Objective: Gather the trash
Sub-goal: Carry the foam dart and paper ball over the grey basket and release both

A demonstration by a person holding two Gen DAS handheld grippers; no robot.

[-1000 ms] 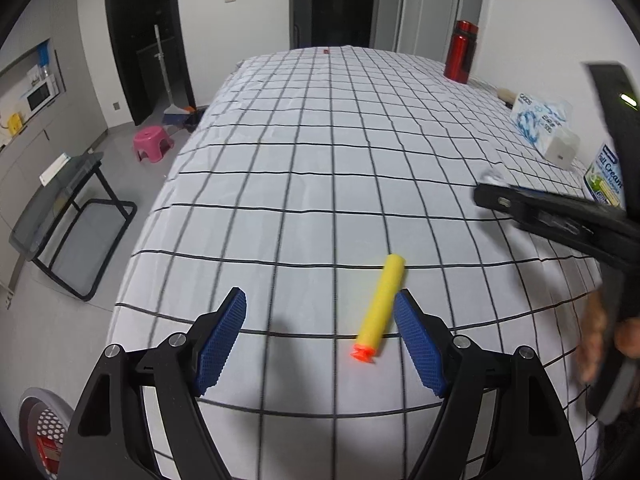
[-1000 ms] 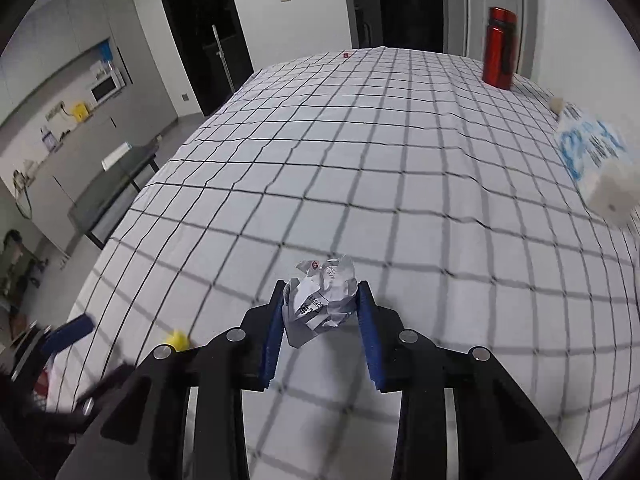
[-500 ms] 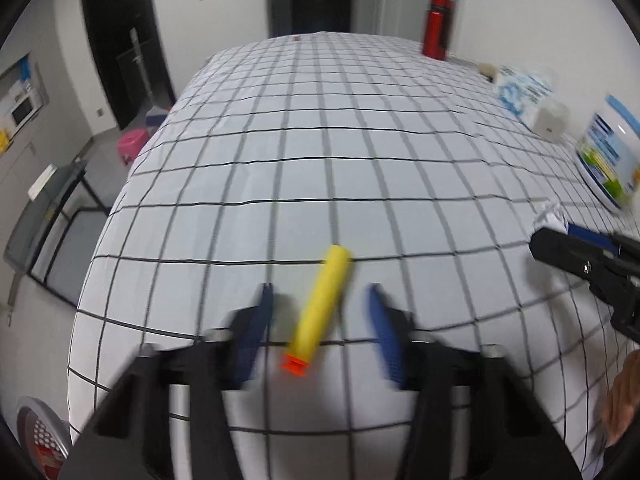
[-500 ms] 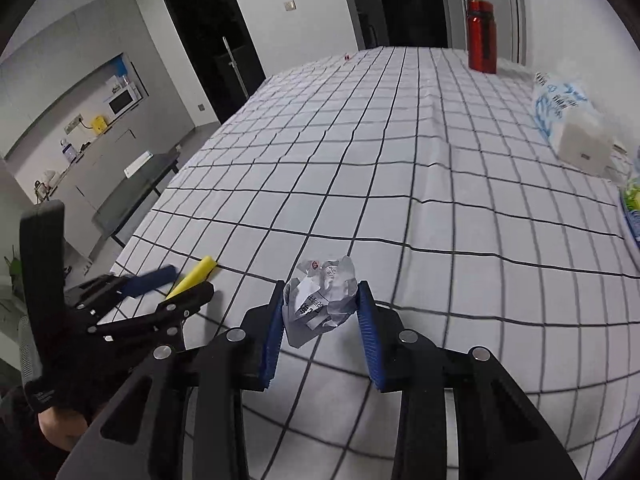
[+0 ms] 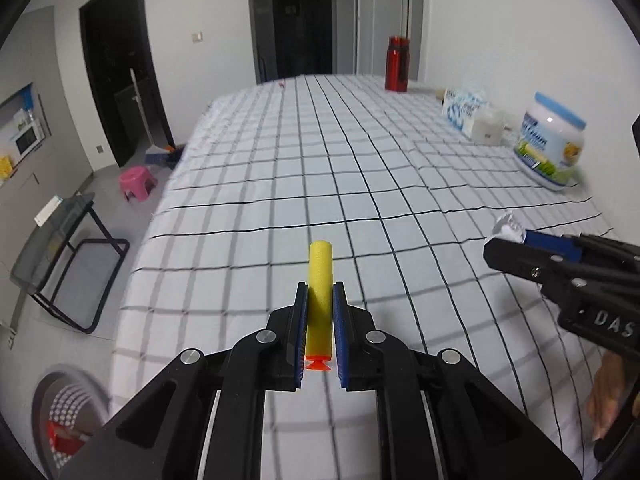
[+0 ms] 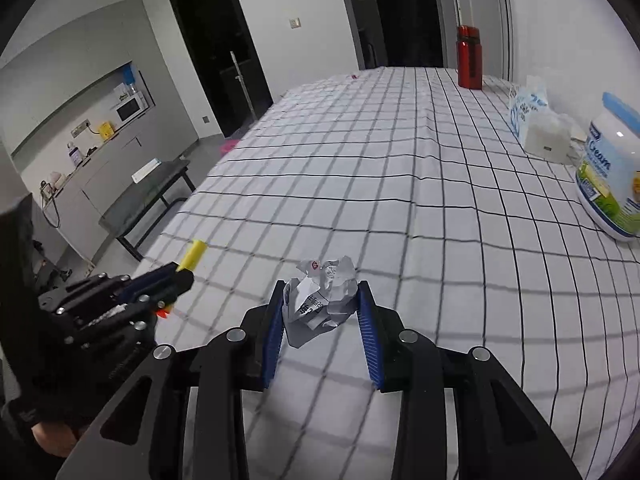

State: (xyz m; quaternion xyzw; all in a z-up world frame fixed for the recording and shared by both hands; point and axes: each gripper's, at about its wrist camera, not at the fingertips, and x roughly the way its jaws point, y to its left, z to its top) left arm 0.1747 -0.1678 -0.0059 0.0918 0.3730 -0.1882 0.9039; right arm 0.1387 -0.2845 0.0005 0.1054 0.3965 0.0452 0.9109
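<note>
A yellow foam dart [image 5: 320, 280] with an orange tip is clamped between the blue pads of my left gripper [image 5: 320, 292], lifted above the checked tablecloth [image 5: 320, 168]. My right gripper [image 6: 320, 300] is shut on a crumpled paper ball [image 6: 320, 300], also held over the cloth. In the left wrist view the right gripper [image 5: 516, 242] comes in from the right with the paper ball [image 5: 509, 230] at its tip. In the right wrist view the left gripper [image 6: 176, 276] sits at the left with the dart [image 6: 193, 255] sticking out.
A white tub with a blue lid [image 5: 552, 148], a tissue pack [image 5: 468, 110] and a red bottle [image 5: 397, 64] stand along the table's right side. Left of the table are a dark side table [image 5: 60, 236], a pink stool [image 5: 138, 182] and a bin [image 5: 68, 416] on the floor.
My left gripper has shut on the yellow dart and lifted it off the cloth. Both grippers have drawn back towards the near end of the table, the right one still holding the paper ball.
</note>
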